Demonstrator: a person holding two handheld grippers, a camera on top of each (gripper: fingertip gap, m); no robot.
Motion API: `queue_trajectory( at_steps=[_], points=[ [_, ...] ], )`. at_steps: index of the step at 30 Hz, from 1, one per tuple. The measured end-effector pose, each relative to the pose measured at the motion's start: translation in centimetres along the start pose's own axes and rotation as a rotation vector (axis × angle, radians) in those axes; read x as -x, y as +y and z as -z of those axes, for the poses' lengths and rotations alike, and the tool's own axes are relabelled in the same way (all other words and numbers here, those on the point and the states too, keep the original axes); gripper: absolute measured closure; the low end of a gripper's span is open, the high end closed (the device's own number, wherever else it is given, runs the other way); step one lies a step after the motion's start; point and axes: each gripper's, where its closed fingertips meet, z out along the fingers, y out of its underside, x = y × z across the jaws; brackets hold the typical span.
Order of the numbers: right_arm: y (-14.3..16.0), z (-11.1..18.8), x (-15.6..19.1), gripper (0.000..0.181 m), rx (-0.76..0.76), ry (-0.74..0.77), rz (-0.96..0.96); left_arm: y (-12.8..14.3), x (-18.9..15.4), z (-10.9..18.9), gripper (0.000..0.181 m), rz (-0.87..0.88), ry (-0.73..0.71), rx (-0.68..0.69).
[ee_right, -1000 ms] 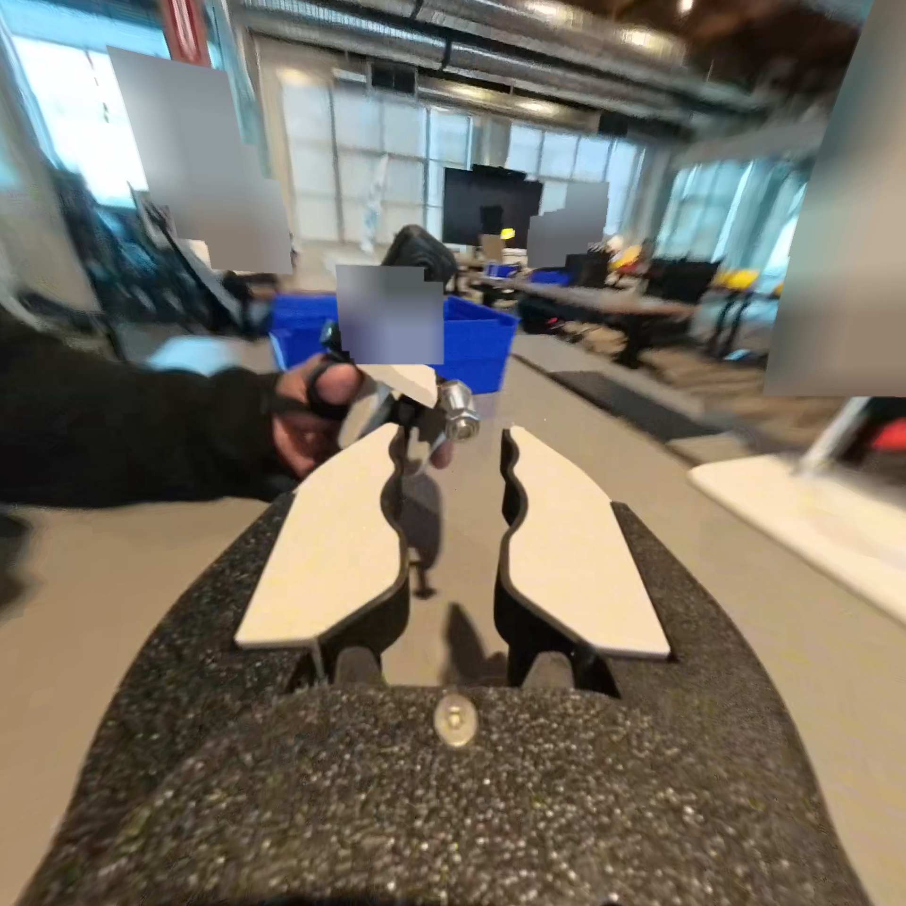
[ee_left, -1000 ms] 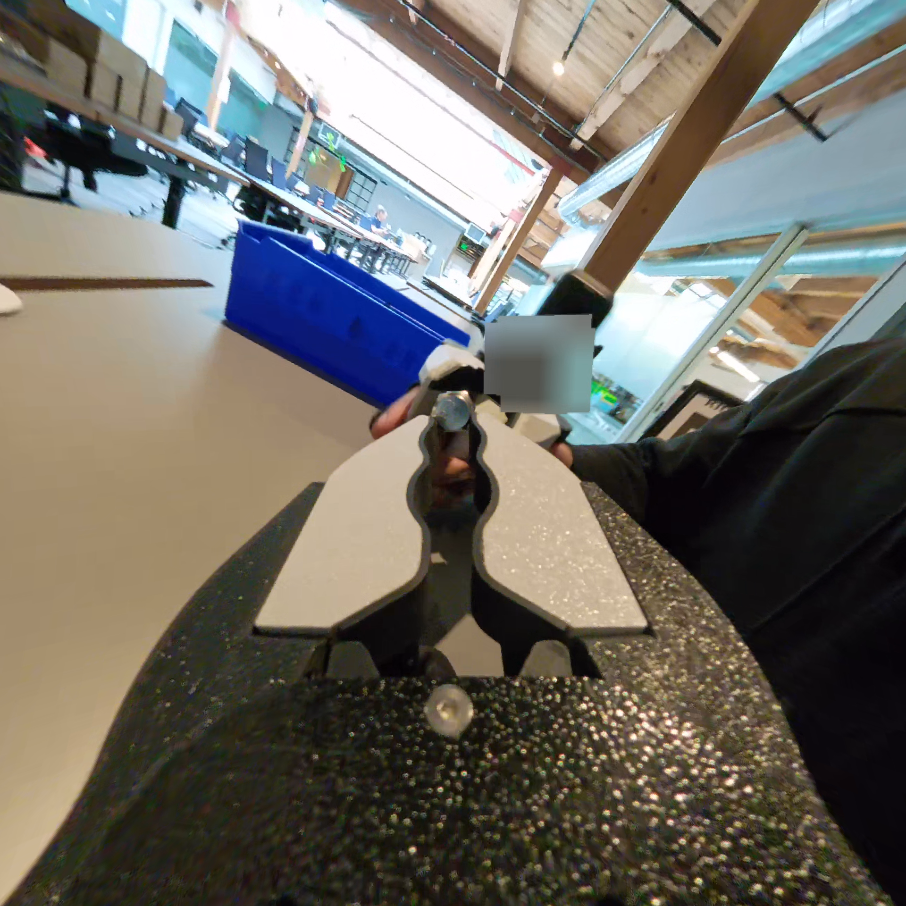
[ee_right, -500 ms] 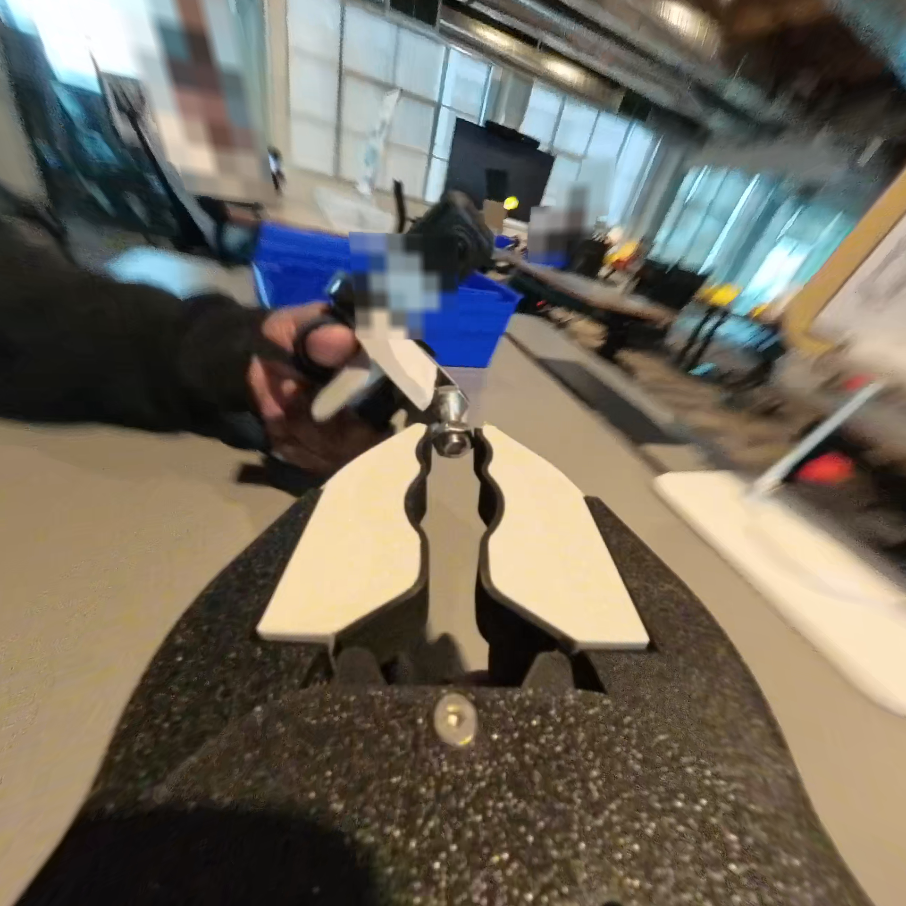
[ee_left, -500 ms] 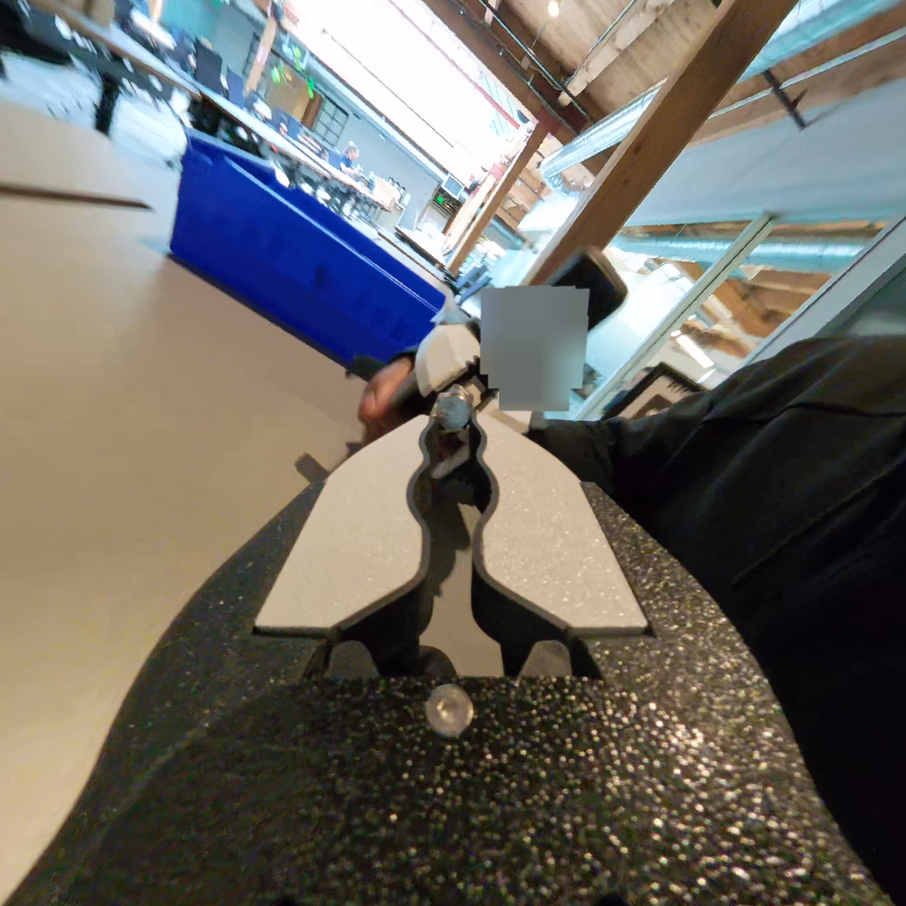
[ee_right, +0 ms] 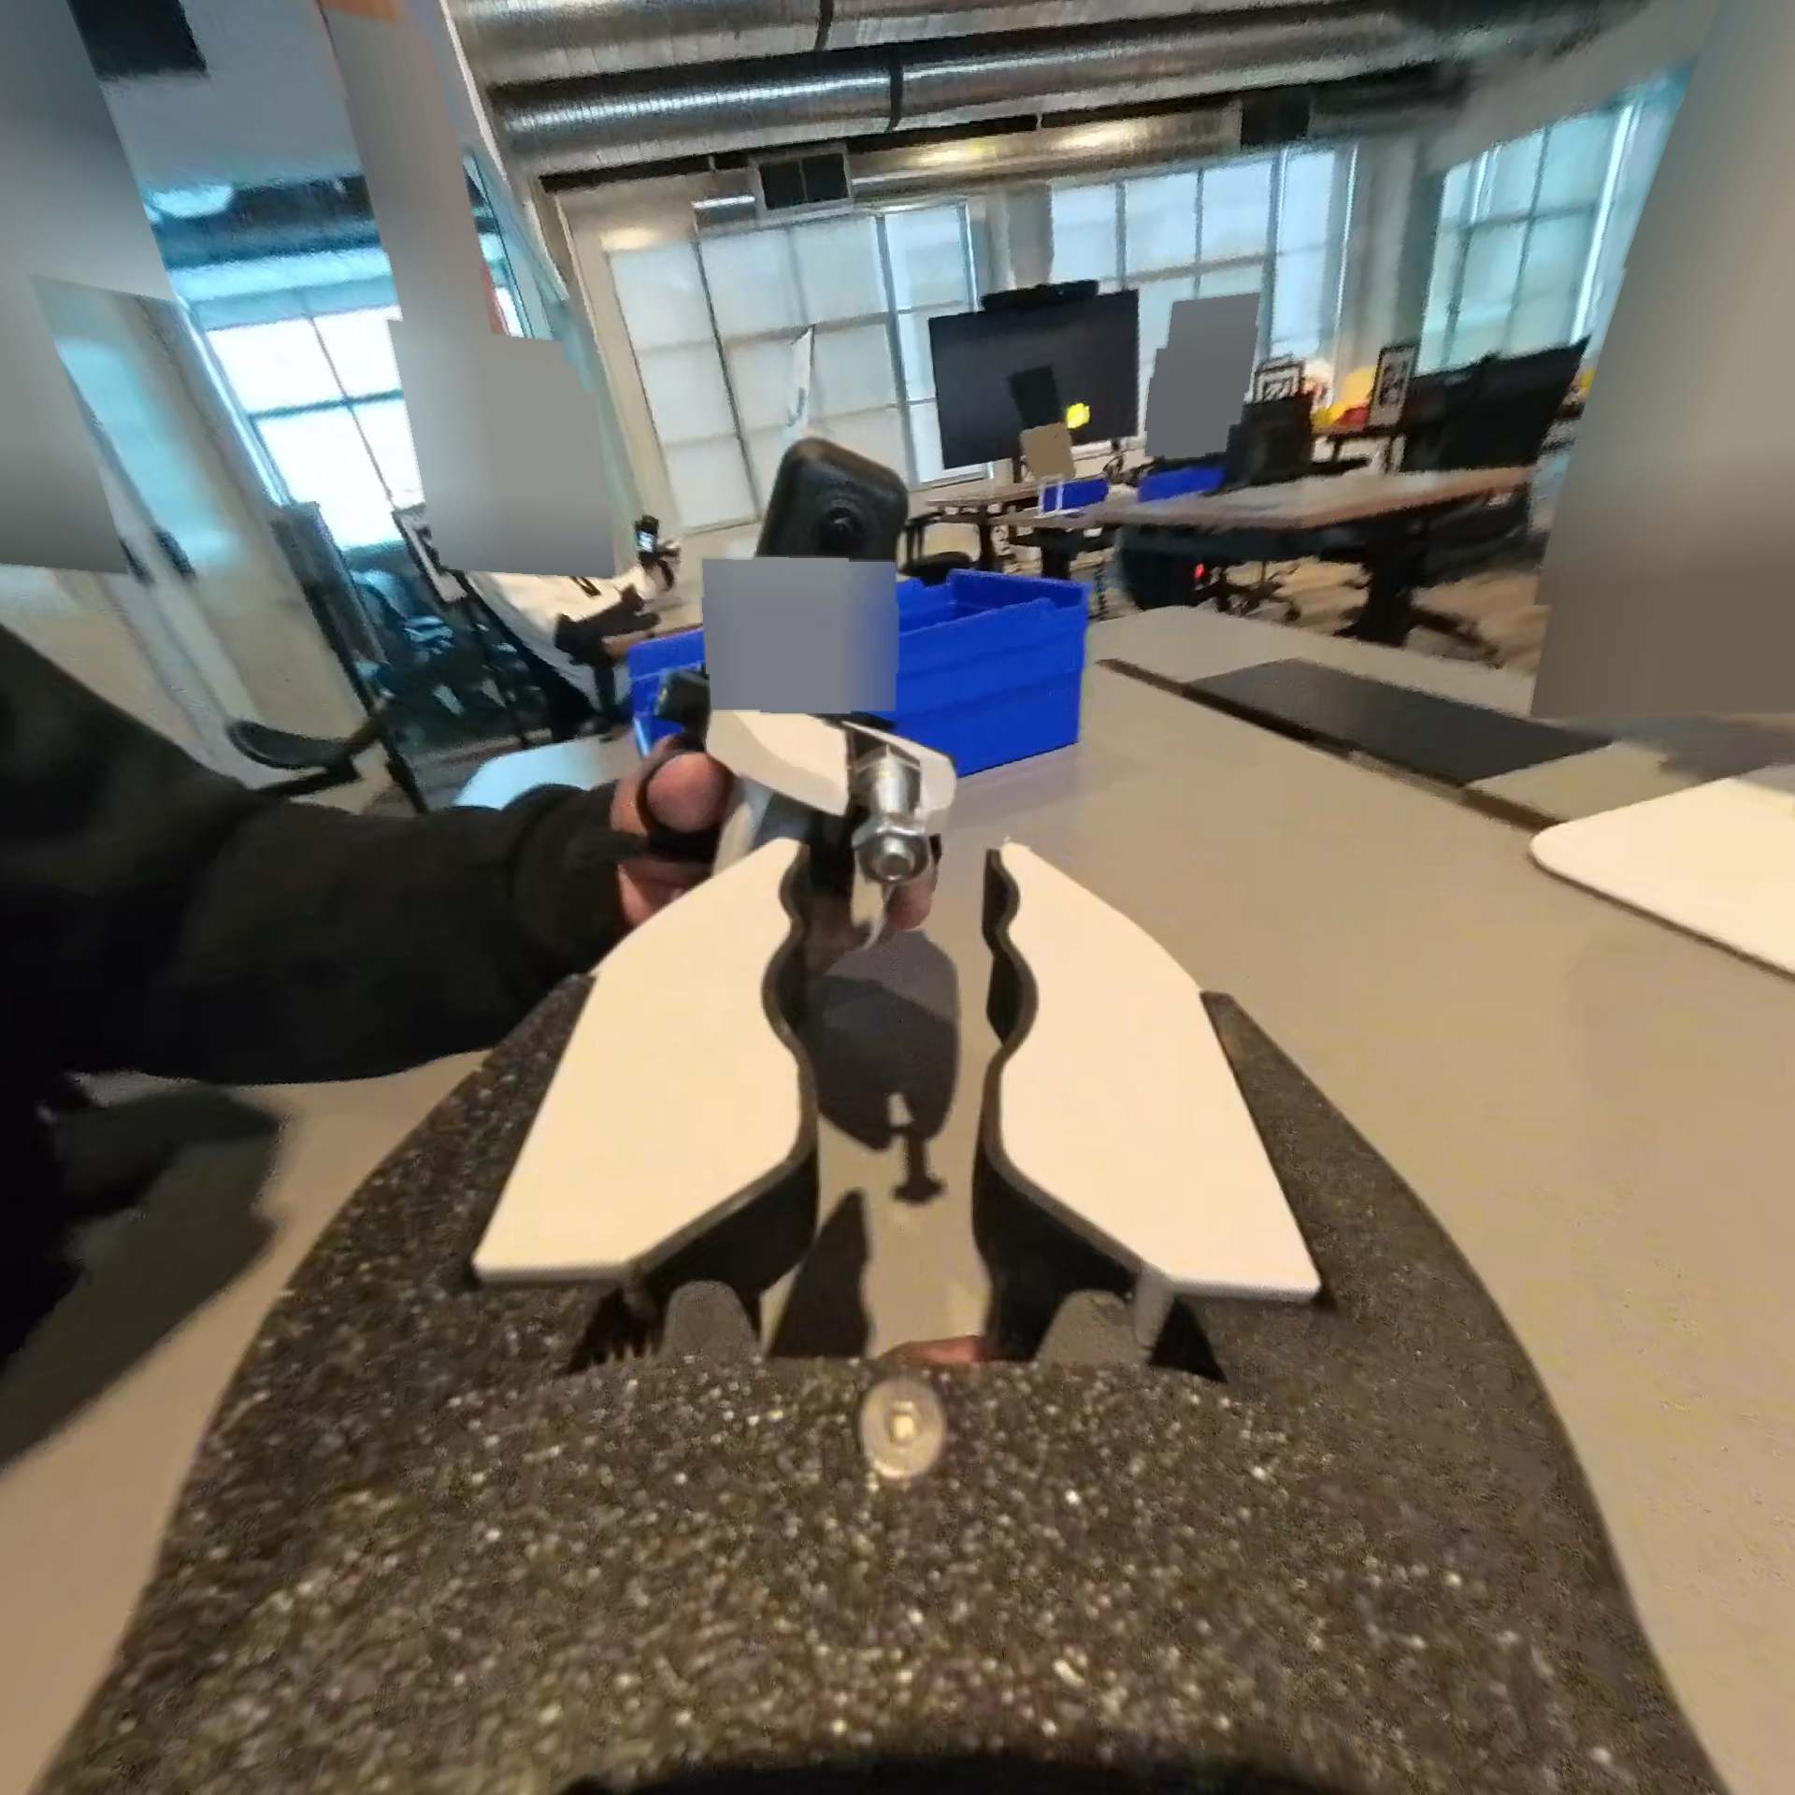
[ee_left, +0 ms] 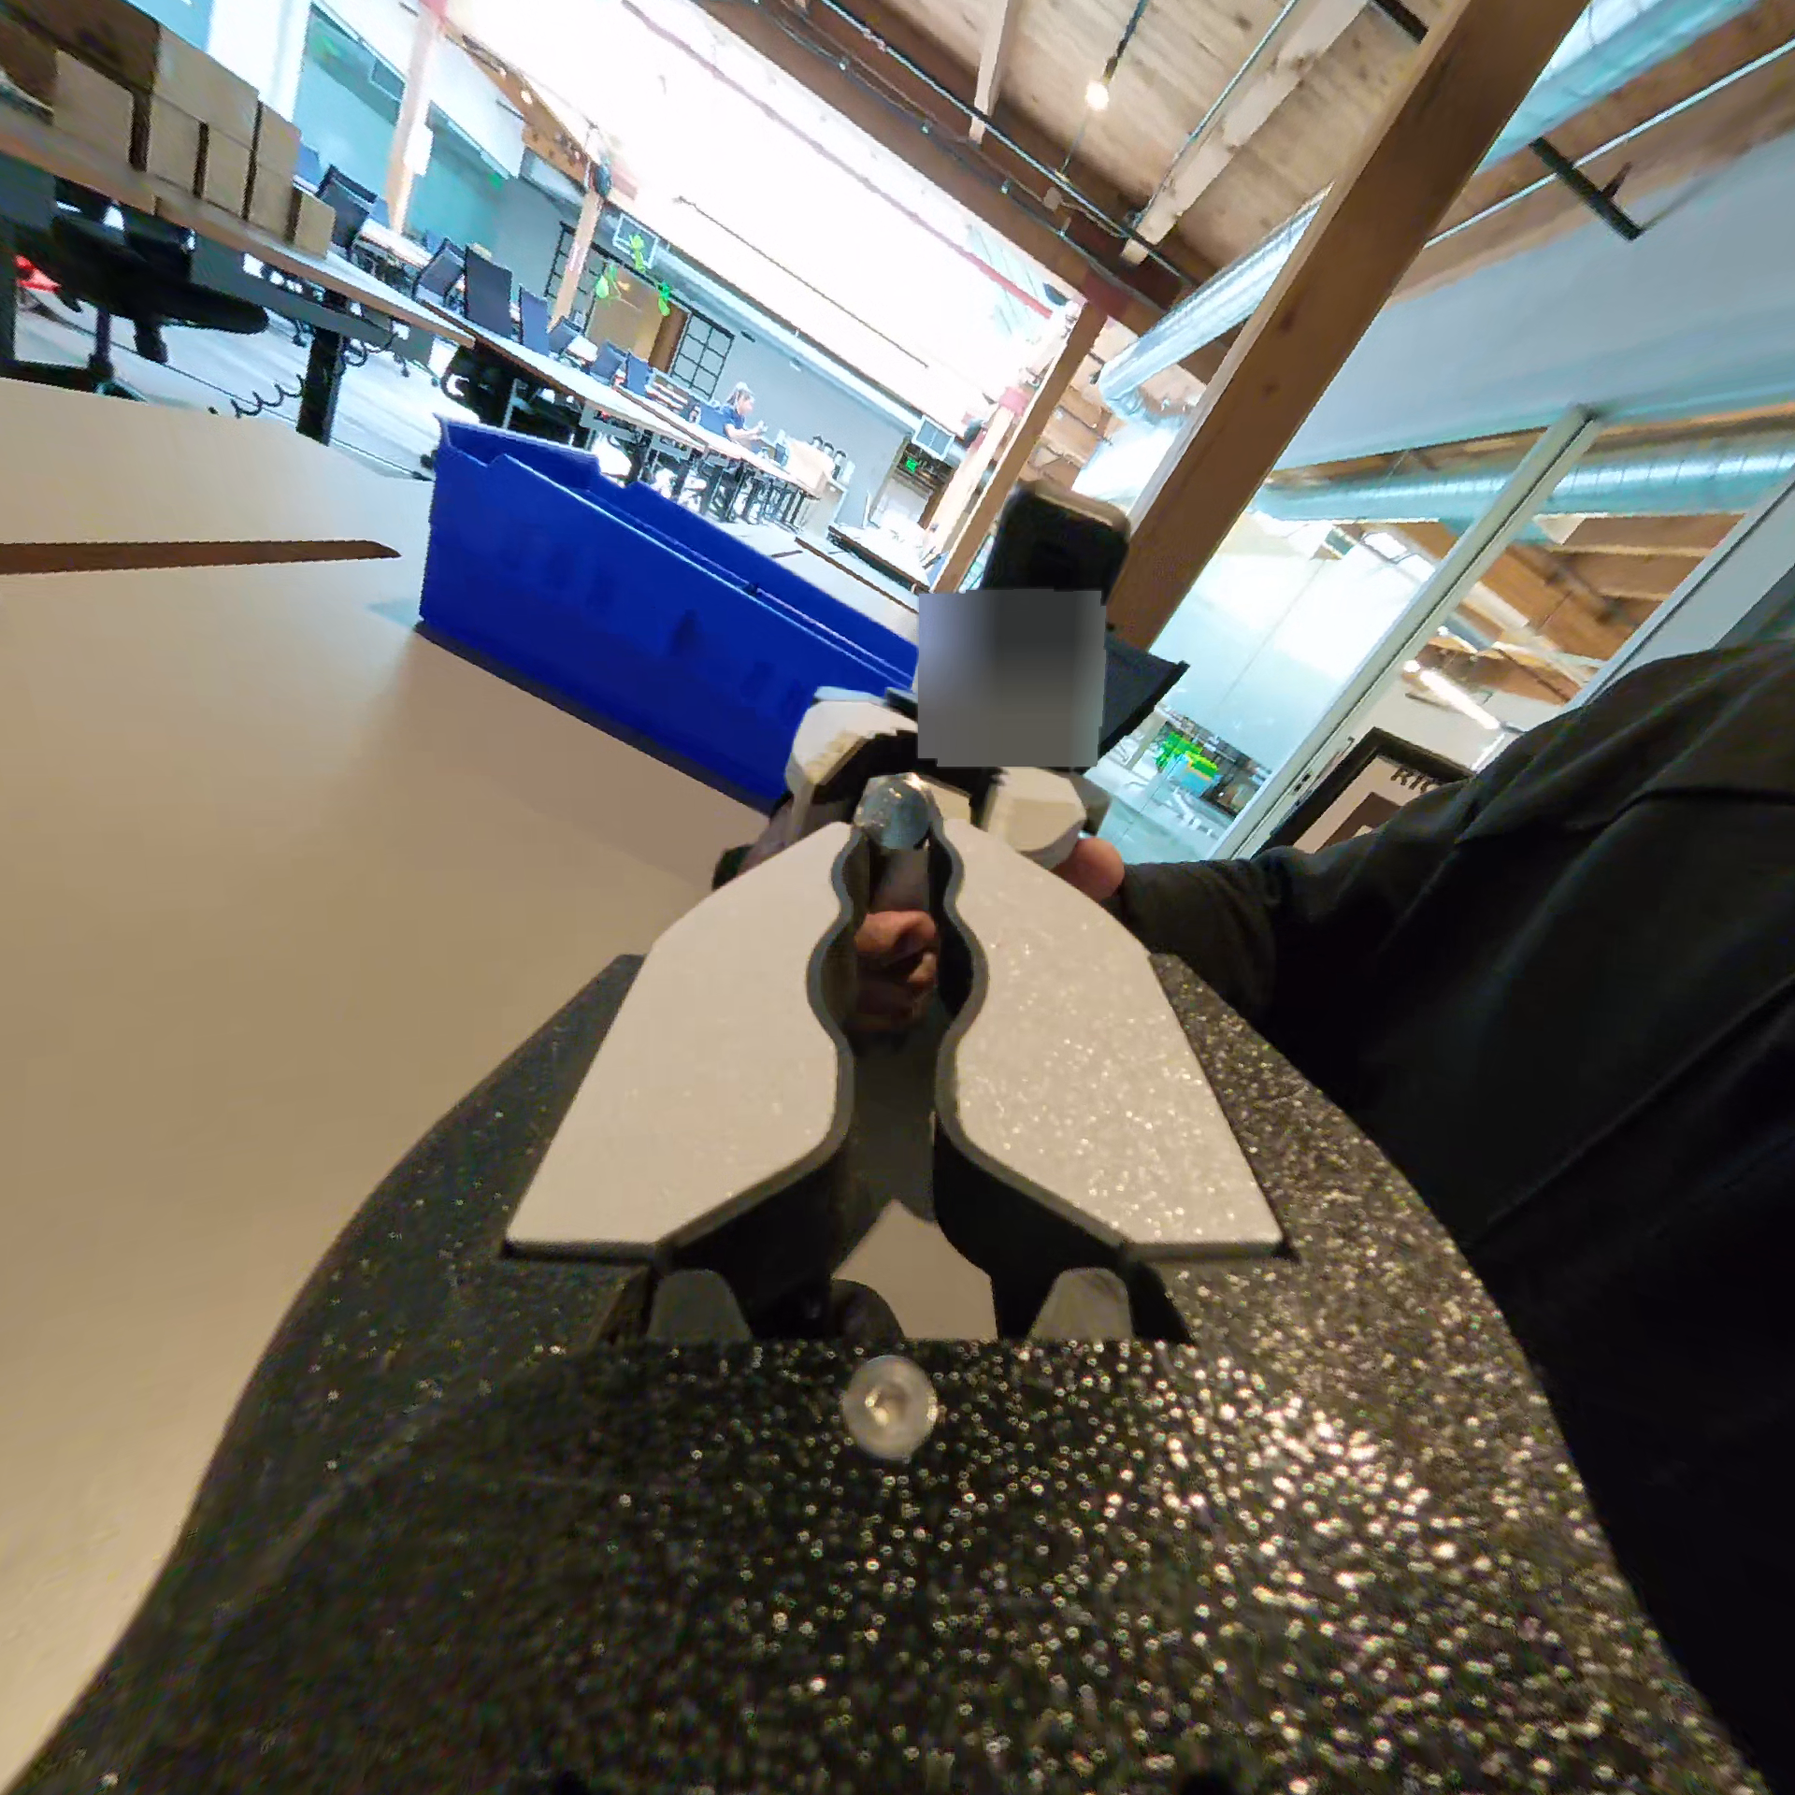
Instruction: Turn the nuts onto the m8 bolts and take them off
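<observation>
1. Stretching out under everything, the grey desk (ee_right: 1360,971) carries a blue bin (ee_right: 991,670) at the back, well apart from the action up in the air.
2. Left claw (ee_left: 892,835) is pinched tight on the bolt (ee_left: 894,814), gripping its head end; the shank pokes out toward the other claw.
3. Right claw (ee_right: 898,855) stands spread wide with nothing in it, tips either side of the bolt's free end but not touching.
4. Smallest of all, the nut (ee_right: 892,857) sits threaded on that shank, near its tip.
5. My read: steel on steel, light, rigid, nothing fragile, but smooth and keen to slip. Take the nut across two opposite flats, square to the thread, or it will likely skate round in the pads.
</observation>
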Motion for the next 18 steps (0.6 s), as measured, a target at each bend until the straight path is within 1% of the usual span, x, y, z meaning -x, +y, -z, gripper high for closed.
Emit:
queue_trajectory(
  at_steps=[2,3,4,6,8,10,11,12,13,14,16,18],
  points=[
    [0.1,-0.1,0.0,0.163,0.009,-0.006,-0.036,0.4,0.1,-0.1,0.17,-0.012,-0.008,0.025],
    [0.1,0.0,0.0,0.167,0.012,0.0,0.002,0.6,0.1,-0.2,0.17,-0.006,-0.01,0.033],
    [0.2,0.1,0.0,0.167,0.022,0.014,0.082,0.7,0.1,-0.2,0.17,0.018,-0.004,0.034],
    [0.7,0.2,-0.1,0.167,0.065,0.08,0.354,1.0,0.4,-0.3,0.17,0.102,0.002,0.051],
    [1.1,0.3,-0.1,0.167,0.109,0.159,0.73,1.4,0.4,-0.3,0.17,0.212,0.028,0.058],
    [1.7,0.5,-0.4,0.167,0.191,0.225,1.09,1.9,0.9,-0.4,0.17,0.267,0.019,0.067],
    [1.9,0.6,-0.6,0.167,0.222,0.245,1.186,2.0,1.0,-0.5,0.17,0.269,0.018,0.062],
    [1.8,0.7,-0.7,0.164,0.224,0.261,1.207,1.8,1.0,-0.5,0.17,0.27,0.028,0.044],
    [1.5,0.7,-0.8,0.155,0.2,0.27,1.159,1.5,0.8,-0.5,0.17,0.265,0.038,0.026],
    [1.1,0.7,-0.7,0.147,0.164,0.263,1.058,1.2,0.7,-0.4,0.17,0.245,0.039,0.013],
    [0.4,0.5,-0.4,0.138,0.093,0.21,0.779,0.7,0.5,-0.2,0.17,0.169,0.027,0.002],
    [0.1,0.3,0.1,0.138,0.045,0.118,0.465,0.2,0.2,-0.1,0.17,0.093,0.018,-0.005]
  ],
)
